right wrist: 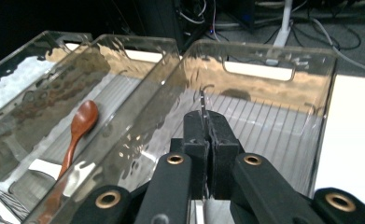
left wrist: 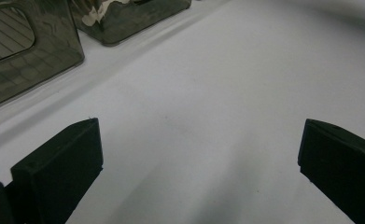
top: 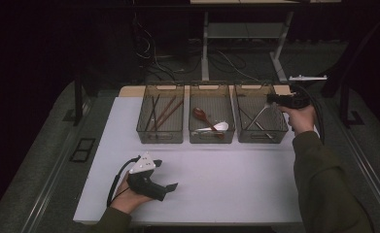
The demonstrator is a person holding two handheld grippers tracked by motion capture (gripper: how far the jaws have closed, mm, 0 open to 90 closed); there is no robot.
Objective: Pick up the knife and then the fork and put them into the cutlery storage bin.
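Observation:
Three clear smoky bins stand in a row at the back of the white table (top: 216, 179). My right gripper (top: 271, 101) (right wrist: 207, 126) hovers over the right bin (top: 261, 137) (right wrist: 264, 51), shut on a thin metal fork (top: 259, 115) (right wrist: 202, 105) that hangs down into the bin. More metal cutlery (top: 263, 130) lies on that bin's floor. My left gripper (top: 165, 174) (left wrist: 199, 135) rests low over the table's front left, jaws wide open with nothing between them.
The middle bin (top: 212, 138) holds a brown wooden spoon (top: 200, 115) (right wrist: 80, 126) and a white spoon (top: 216, 128). The left bin (top: 159, 138) holds several chopsticks (top: 163, 114). Two bins (left wrist: 26, 70) stand to the upper left in the left gripper view.

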